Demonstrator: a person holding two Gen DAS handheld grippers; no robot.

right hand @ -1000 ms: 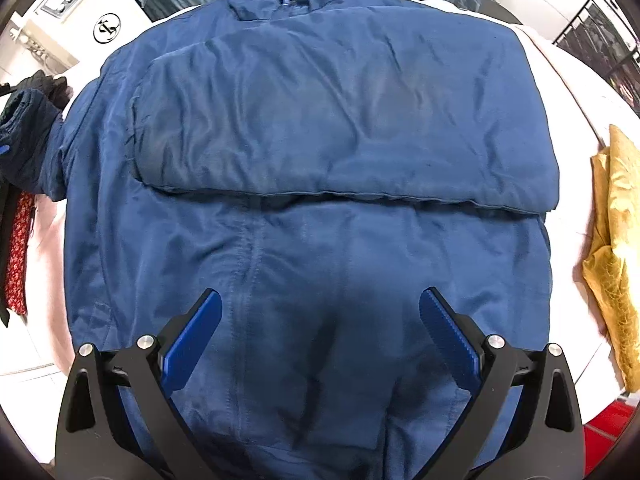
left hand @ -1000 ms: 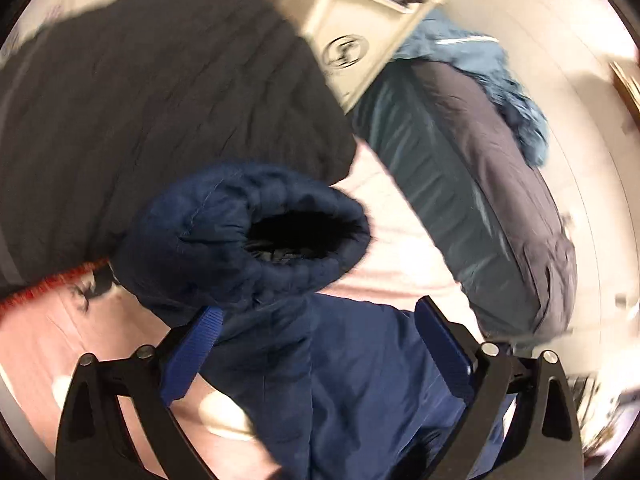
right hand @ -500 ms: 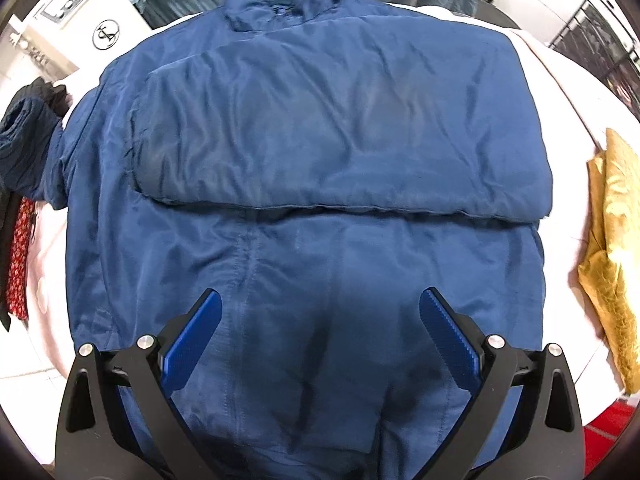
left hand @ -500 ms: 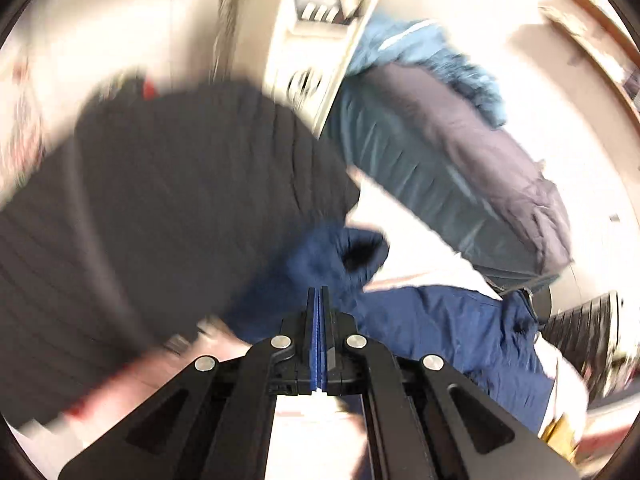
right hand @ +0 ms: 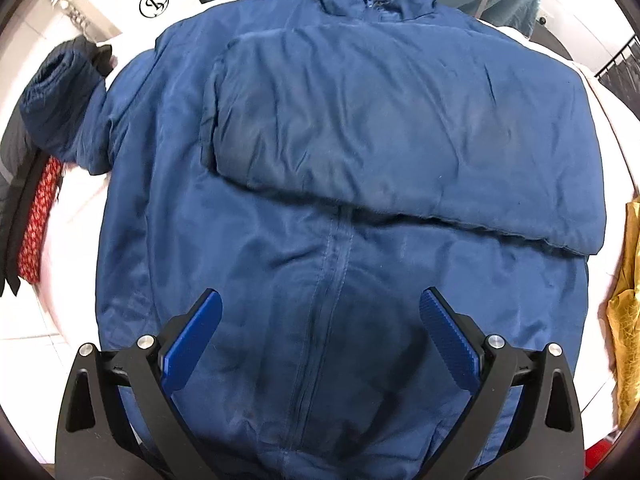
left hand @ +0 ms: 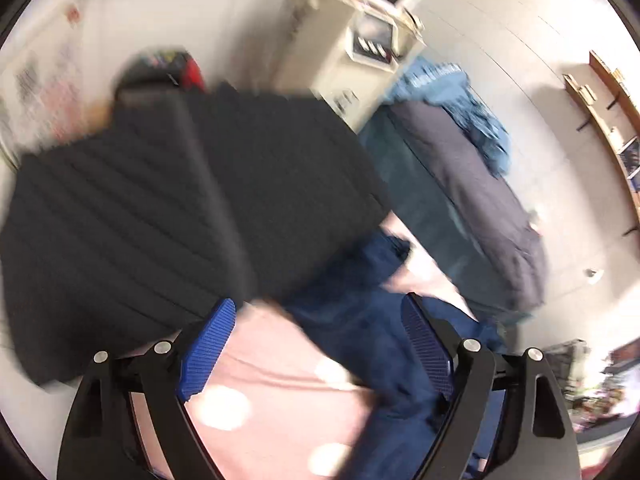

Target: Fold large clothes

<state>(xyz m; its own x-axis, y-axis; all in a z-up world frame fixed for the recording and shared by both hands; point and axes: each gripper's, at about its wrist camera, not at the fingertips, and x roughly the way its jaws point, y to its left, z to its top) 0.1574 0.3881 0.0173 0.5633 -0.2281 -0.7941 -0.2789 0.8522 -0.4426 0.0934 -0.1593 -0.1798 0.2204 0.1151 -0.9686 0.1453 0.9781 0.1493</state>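
Unfolded sleeve [right hand: 60,108] at ten o'clock, axis crosswise — nearer the left gripper [left hand: 316,356], fingers opening, empty; right gripper [right hand: 320,332] fingers apart.

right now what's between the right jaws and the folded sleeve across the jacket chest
Only the jacket's own front panel with its zipper seam; nothing else lies on that stretch below the folded sleeve. This shows in the right wrist view.

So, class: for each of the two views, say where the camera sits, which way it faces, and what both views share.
Left wrist: on the left gripper, angled down past a black quilted garment toward the room; jaws opening, nothing between.
Right wrist: on the right gripper, facing steeply down on the blue jacket; jaws open.
Shared: the jacket and the cream machine.
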